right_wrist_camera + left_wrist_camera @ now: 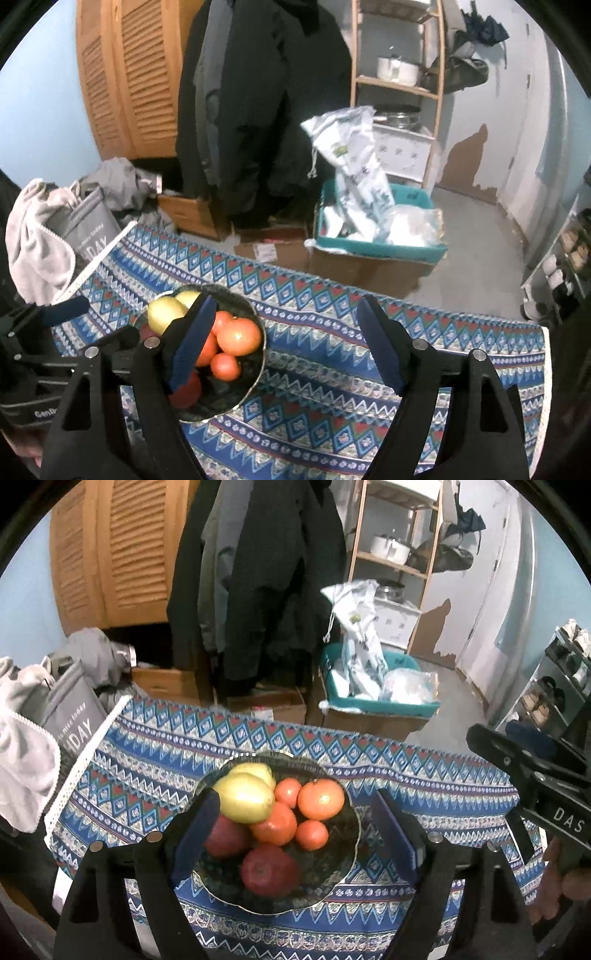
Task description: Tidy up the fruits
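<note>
All the fruit sits heaped in a dark glass bowl [343,871] at lower centre of the left wrist view, on a blue patterned tablecloth [424,775]: two yellow lemons [243,801] at the bowl's upper left, four oranges [320,799] of mixed size in the middle and right, and two dark red apples [269,869] toward the bottom. The left gripper [295,834] hangs over the bowl with its jaws wide apart, straddling the pile; the right gripper [286,347] is likewise spread and empty, over bare cloth beside the bowl. Whether this heap is the sorted result or the jumble to be sorted, the scene cannot say. The fruits look firm, round and smooth, so likely to roll or slip; a hold across the widest middle seems safest. The bowl looks rigid and breakable.
</note>
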`<state>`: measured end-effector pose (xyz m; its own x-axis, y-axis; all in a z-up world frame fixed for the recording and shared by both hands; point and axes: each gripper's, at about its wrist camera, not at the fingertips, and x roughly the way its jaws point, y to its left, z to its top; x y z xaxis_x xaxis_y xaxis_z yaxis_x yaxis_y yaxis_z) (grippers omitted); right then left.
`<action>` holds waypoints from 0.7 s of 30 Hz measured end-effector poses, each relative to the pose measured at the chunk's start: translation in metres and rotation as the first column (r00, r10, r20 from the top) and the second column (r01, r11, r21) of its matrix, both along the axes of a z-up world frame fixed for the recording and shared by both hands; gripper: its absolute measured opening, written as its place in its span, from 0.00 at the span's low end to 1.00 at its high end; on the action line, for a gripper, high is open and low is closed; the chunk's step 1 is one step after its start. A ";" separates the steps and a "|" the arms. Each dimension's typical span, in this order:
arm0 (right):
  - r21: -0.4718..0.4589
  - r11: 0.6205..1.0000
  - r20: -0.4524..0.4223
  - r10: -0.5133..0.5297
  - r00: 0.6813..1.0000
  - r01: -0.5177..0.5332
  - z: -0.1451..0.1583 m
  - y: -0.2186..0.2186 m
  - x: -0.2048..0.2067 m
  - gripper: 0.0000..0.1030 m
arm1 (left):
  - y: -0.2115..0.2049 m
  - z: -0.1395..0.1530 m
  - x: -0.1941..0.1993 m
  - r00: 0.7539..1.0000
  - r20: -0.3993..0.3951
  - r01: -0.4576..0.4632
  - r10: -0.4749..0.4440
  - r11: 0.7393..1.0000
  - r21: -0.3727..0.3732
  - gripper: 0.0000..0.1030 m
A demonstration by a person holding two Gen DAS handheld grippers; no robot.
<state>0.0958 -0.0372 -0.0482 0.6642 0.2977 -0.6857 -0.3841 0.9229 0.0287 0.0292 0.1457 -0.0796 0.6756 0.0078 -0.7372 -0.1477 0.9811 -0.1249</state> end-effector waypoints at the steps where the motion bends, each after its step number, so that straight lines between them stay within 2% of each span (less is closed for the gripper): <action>1: 0.004 1.000 0.005 -0.003 1.000 0.003 0.002 -0.003 -0.001 0.77 | -0.001 0.005 -0.002 1.000 0.012 0.004 -0.004 1.000 -0.002 0.83; 13: 0.041 0.998 0.106 -0.054 0.993 0.050 0.042 -0.036 -0.030 0.78 | -0.013 0.042 -0.019 0.994 0.108 0.009 -0.009 1.000 0.003 0.88; 18: 0.048 0.997 0.136 -0.070 0.988 0.064 0.052 -0.045 -0.038 0.78 | -0.015 0.053 -0.024 0.990 0.140 0.005 -0.007 1.000 0.010 0.98; 21: 0.051 0.996 0.145 -0.081 0.986 0.074 0.055 -0.049 -0.040 0.78 | -0.014 0.057 -0.025 0.989 0.147 -0.004 0.003 1.000 0.009 0.99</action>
<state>0.0556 -0.0865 0.0067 0.7790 0.2699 -0.5660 -0.3147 0.9490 0.0194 0.0045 0.1317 -0.0221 0.7767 0.0169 -0.6297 -0.1317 0.9819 -0.1362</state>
